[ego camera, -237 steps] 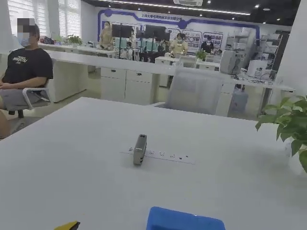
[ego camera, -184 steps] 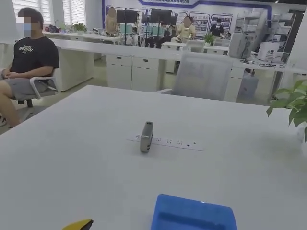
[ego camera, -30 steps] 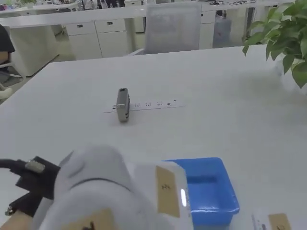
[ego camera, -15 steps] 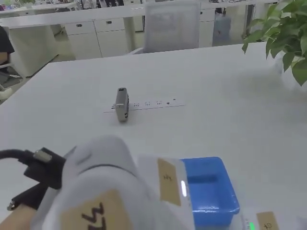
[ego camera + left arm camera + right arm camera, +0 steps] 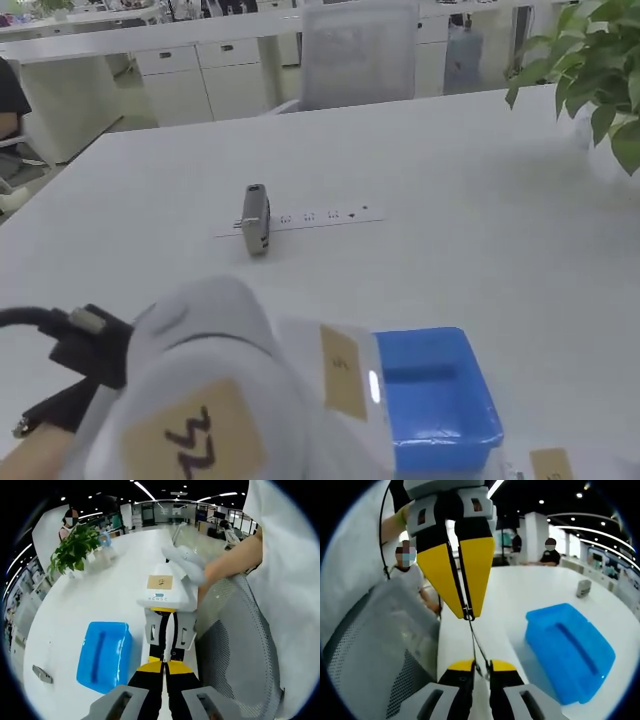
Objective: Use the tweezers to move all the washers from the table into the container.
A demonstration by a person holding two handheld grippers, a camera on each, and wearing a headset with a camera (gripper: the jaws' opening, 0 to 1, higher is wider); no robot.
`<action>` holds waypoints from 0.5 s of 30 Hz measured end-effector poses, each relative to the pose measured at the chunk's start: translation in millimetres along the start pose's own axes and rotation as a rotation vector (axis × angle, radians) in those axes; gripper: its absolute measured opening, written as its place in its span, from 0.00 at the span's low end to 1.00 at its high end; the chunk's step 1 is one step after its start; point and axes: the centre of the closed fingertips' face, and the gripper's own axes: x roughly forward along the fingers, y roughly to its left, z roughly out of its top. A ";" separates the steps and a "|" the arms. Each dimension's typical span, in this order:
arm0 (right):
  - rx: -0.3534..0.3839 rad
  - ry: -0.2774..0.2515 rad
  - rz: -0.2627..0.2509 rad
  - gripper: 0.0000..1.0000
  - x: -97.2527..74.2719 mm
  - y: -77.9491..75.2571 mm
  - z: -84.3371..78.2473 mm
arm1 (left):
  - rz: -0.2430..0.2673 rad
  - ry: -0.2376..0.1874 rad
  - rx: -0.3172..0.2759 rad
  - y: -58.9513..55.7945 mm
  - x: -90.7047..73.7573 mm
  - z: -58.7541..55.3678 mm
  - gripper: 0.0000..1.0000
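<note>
Tweezers (image 5: 471, 636) look thin, springy, slippery; my left claw (image 5: 466, 614) and right claw (image 5: 480, 672) both pinch them beside the container (image 5: 570, 650), best mid-leg.

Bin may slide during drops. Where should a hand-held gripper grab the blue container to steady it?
On the container, probably take the side wall on the head view's right, coming straight down with one jaw inside and one outside. It sits open side up with a thin upright rim, and that side borders bare table.
</note>
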 end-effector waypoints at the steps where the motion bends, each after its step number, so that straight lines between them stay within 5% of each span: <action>1: 0.004 -0.001 0.000 0.07 -0.1 0.0 -0.1 | -0.001 0.001 -0.007 0.3 0.0 -0.1 0.00; 15: 0.003 0.008 -0.012 0.07 -0.6 -2.8 -1.8 | 0.001 0.013 -0.005 1.4 -0.3 -3.6 0.00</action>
